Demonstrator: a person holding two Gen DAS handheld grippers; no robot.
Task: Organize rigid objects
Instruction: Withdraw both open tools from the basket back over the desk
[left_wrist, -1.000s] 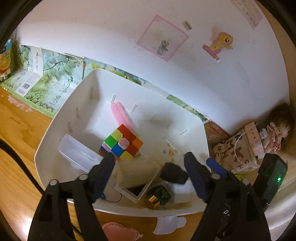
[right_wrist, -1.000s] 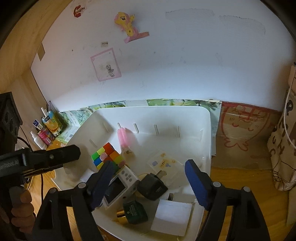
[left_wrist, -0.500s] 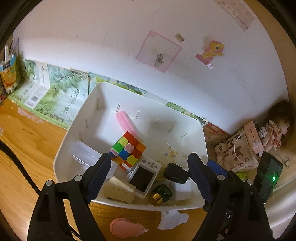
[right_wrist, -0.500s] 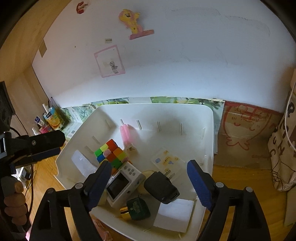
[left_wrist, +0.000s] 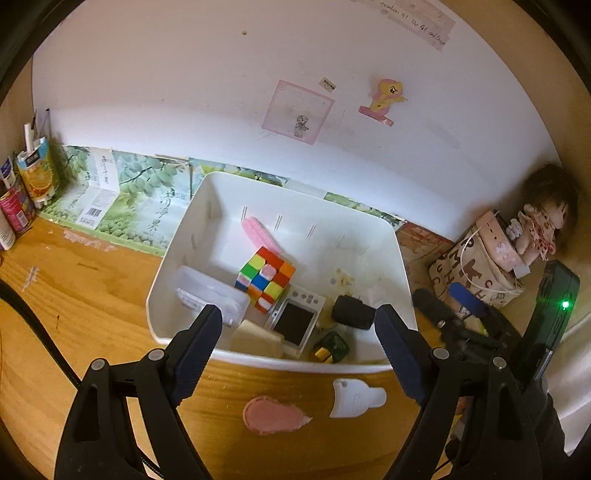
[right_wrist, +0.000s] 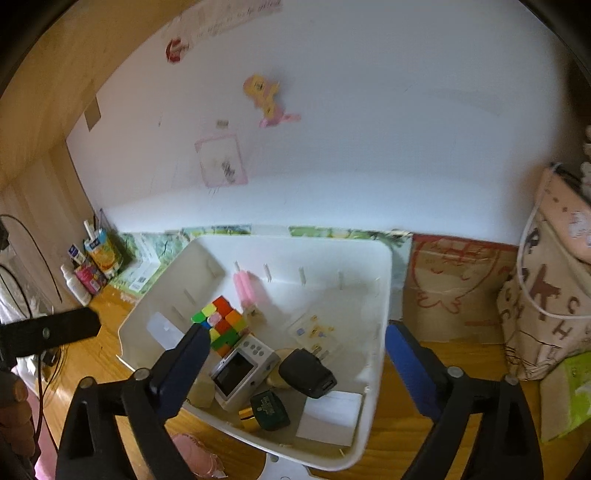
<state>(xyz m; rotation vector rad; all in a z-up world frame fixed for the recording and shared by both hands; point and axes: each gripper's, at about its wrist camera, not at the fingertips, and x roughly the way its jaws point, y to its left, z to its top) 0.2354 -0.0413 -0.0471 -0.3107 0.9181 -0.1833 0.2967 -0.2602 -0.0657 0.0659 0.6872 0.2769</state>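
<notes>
One white bin (left_wrist: 173, 258). Inside it: one colour cube (left_wrist: 265, 283), one small white camera (left_wrist: 295, 322), one black plug adapter (left_wrist: 351, 313), one green-and-gold bottle (left_wrist: 331, 347), one pink block (left_wrist: 260, 234), one clear plastic box (left_wrist: 210, 295), one beige block (left_wrist: 255, 341), one white card (right_wrist: 330, 417), one sticker sheet (right_wrist: 314, 332). On wooden desk (left_wrist: 74, 295) in front of bin: one pink patch (left_wrist: 273, 415), one white plastic piece (left_wrist: 354, 398). One doll (left_wrist: 543, 225), one lettered bag (left_wrist: 476, 273). One juice carton (left_wrist: 37, 173).

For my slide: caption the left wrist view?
Open left gripper above white plastic bin holding multicoloured puzzle cube.
</notes>
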